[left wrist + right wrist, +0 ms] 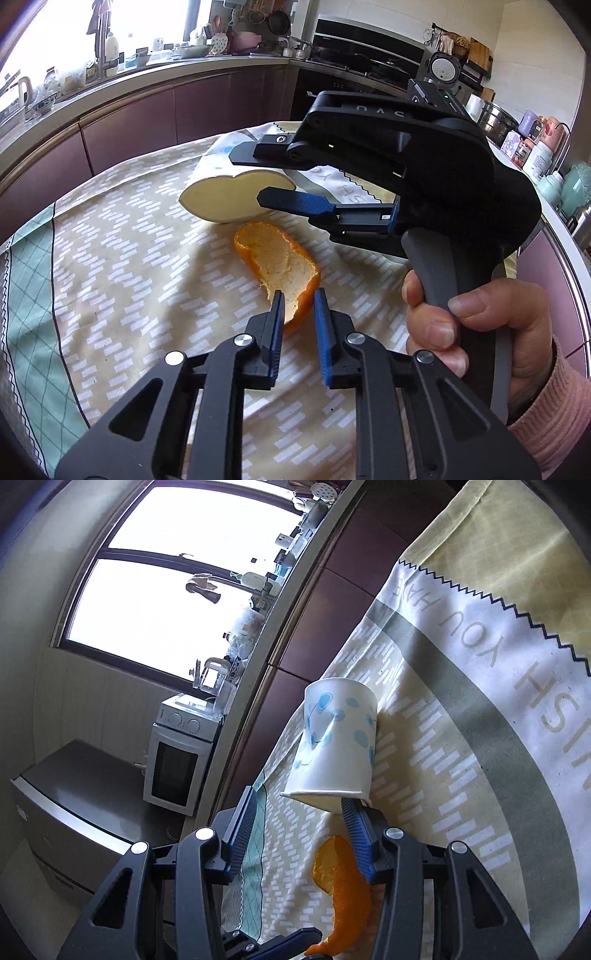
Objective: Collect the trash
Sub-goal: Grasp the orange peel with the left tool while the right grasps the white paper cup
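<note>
An orange peel lies pith-up on the patterned tablecloth. My left gripper is open, its fingertips straddling the peel's near end. Behind the peel a white paper cup with blue dots lies on its side, mouth toward me. My right gripper is open around the cup's mouth, one finger above the cup and one inside the rim. In the right wrist view the cup sits ahead of the right gripper, and the peel lies below it.
The table's cloth hangs over the left edge. Kitchen counters with dishes and bottles curve behind, and jars and pots crowd the right. A small white oven and a grey cabinet stand on the floor.
</note>
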`<state>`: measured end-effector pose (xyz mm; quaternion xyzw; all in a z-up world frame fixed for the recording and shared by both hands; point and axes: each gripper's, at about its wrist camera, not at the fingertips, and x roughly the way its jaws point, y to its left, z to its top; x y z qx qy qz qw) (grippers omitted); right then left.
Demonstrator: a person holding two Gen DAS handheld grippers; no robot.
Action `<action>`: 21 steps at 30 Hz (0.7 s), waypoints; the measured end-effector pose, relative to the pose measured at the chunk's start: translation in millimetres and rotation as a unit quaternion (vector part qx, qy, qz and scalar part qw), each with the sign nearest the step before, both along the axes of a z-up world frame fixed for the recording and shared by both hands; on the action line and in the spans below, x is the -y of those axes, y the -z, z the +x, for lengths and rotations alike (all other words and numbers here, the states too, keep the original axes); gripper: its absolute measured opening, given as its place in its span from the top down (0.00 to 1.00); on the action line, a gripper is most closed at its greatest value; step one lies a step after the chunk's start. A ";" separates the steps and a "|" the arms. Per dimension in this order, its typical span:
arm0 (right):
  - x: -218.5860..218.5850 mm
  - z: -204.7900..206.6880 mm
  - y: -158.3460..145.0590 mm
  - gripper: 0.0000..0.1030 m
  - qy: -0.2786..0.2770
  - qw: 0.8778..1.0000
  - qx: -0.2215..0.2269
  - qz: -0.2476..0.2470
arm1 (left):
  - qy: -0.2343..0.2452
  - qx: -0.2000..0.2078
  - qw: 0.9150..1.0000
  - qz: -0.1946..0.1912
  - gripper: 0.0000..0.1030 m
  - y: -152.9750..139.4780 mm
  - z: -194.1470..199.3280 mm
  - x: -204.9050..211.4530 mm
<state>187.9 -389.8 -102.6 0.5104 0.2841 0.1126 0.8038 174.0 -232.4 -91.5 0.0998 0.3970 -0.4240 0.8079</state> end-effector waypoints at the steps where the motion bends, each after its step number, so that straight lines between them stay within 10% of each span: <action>1: 0.4 0.2 0.2 0.64 0.001 1.000 0.000 0.003 | 0.000 0.001 1.000 0.001 0.85 -0.2 -0.2 0.8; 9: 3.0 -2.8 3.5 0.95 -0.006 1.000 0.011 0.009 | -0.005 -0.009 1.000 -0.010 0.92 -1.6 0.1 -6.6; 21: -10.7 -24.2 -26.1 0.97 -0.046 0.996 0.047 -0.059 | -0.046 -0.002 0.998 -0.051 0.94 -26.4 -15.0 -66.9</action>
